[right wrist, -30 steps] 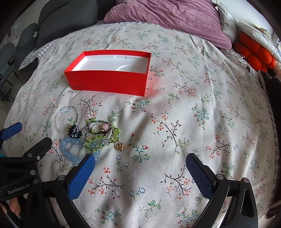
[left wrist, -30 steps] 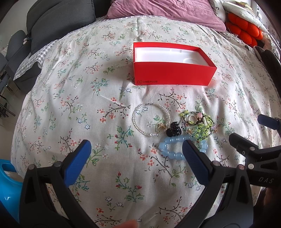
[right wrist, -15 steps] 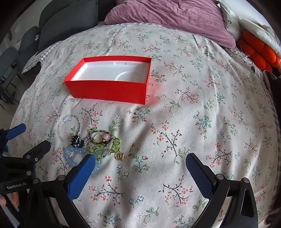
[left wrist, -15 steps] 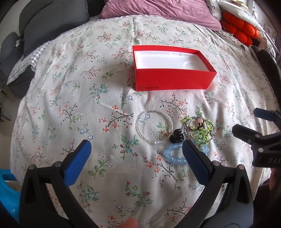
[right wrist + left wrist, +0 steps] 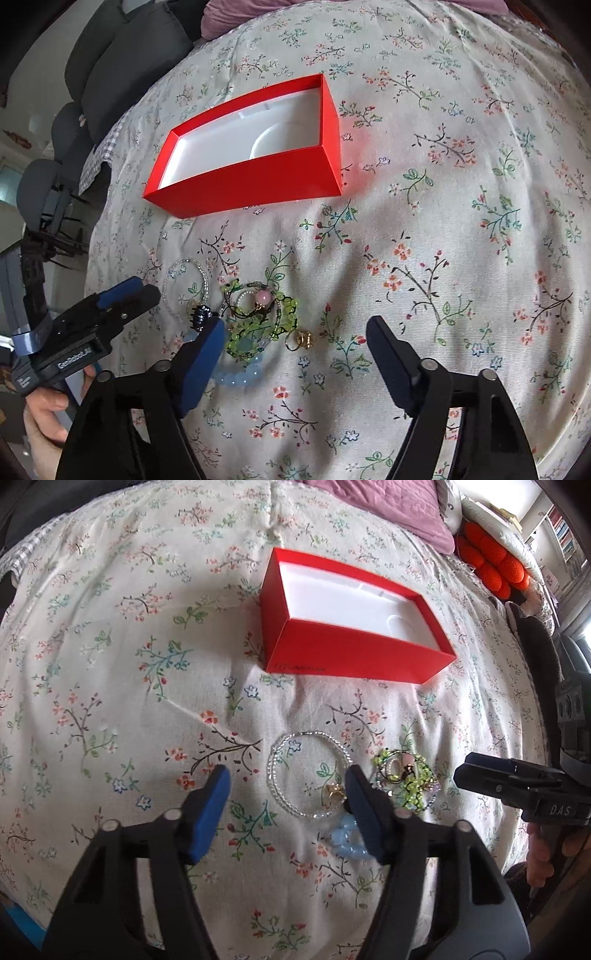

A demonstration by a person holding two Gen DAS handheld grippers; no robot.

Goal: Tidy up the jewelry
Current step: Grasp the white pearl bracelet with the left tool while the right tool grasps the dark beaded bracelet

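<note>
One red box (image 5: 354, 657) is seen on the bedspread (image 5: 129, 646). One clear bead bracelet (image 5: 308, 775), one blue bead bracelet (image 5: 240, 373), one green bead bracelet (image 5: 258, 332) and one gold ring (image 5: 301, 339) are counted. One black hair clip (image 5: 201, 315) is counted. Two grippers are seen, left gripper (image 5: 288, 801) and right gripper (image 5: 295, 350).

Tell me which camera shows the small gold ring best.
The right wrist view: the gold ring lies in the open beside the green bracelet. In the left wrist view it cannot be picked out from the pile.

Matt red cardboard box (image 5: 354, 657), soft floral cotton bedspread (image 5: 129, 664), glossy translucent beads (image 5: 240, 376)
</note>
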